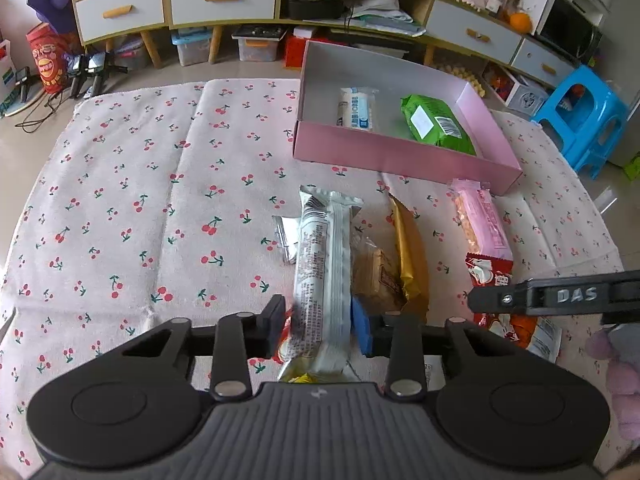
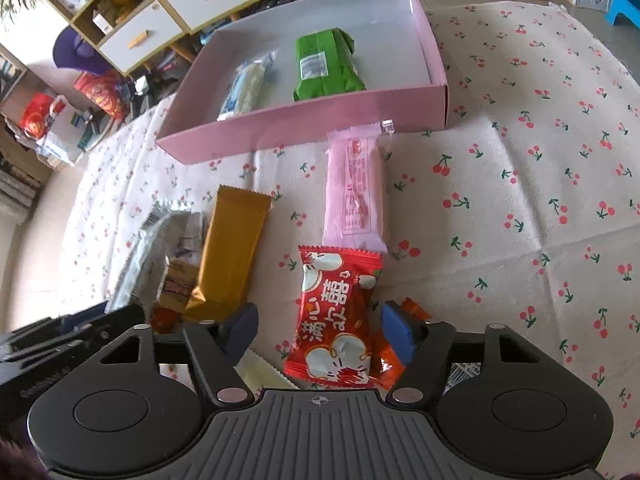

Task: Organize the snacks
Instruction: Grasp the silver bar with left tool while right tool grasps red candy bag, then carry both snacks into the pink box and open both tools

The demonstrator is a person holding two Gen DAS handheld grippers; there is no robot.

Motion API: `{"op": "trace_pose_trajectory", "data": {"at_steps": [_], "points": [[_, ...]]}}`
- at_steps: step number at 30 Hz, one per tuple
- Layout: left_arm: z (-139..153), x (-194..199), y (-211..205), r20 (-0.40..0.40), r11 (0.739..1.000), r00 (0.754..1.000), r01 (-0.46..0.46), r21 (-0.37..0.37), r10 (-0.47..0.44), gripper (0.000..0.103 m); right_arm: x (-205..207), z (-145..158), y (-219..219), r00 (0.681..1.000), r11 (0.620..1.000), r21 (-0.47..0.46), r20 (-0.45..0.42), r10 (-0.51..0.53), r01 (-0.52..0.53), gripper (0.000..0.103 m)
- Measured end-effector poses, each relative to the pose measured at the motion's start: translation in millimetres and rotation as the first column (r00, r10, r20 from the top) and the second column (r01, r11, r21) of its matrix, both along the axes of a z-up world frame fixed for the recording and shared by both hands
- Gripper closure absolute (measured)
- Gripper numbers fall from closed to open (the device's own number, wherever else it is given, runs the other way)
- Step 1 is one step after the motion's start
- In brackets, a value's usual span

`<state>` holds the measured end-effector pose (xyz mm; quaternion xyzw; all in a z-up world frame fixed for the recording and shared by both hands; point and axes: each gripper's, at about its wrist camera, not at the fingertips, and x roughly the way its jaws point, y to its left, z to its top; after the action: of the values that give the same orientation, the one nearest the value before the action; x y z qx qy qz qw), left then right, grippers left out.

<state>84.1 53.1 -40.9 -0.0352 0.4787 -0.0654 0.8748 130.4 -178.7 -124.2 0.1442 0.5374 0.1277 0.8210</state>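
Observation:
On the cherry-print cloth lies a long white snack bar (image 1: 320, 264), and my left gripper (image 1: 320, 324) is shut on its near end, pads against both sides. Beside it lie a brown biscuit packet (image 1: 380, 276), a gold packet (image 1: 412, 248) and a pink bar (image 2: 356, 188). My right gripper (image 2: 320, 332) is open around a red packet (image 2: 336, 312), with a gap at the left pad. An orange wrapper (image 2: 390, 364) peeks from under that packet. The pink box (image 2: 304, 120) behind holds a green packet (image 2: 324, 64) and a white-and-blue packet (image 2: 244, 88).
The cloth (image 1: 140, 200) stretches bare to the left of the snack pile. A small silver wrapper (image 1: 286, 236) lies left of the white bar. Behind the cloth stand a drawer cabinet (image 1: 224, 0), storage bins on the floor and a blue stool (image 1: 580, 116).

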Motion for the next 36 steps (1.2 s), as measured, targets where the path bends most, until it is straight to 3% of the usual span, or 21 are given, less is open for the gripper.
{"op": "trace_pose_trajectory", "data": {"at_steps": [5, 7, 17, 36], "points": [[1, -1, -1, -0.001, 1.000, 1.000, 0.001, 0.000, -0.001, 0.074, -1, -4, 3, 1.000, 0.999, -0.041, 0.015, 0.002, -0.001, 0.052], [1, -1, -1, -0.002, 1.000, 1.000, -0.002, -0.004, 0.002, 0.074, -2, -4, 3, 1.000, 0.998, -0.055, 0.023, 0.005, -0.004, 0.064], [8, -3, 9, 0.002, 0.999, 0.999, -0.033, -0.039, 0.033, 0.075, -3, 2, 2, 1.000, 1.000, -0.021, 0.023, 0.009, -0.009, 0.064], [34, -7, 26, 0.083, 0.984, 0.990, -0.101, -0.148, 0.114, 0.077, -4, 25, -17, 0.999, 0.993, 0.111, 0.039, -0.037, 0.033, 0.064]]}}
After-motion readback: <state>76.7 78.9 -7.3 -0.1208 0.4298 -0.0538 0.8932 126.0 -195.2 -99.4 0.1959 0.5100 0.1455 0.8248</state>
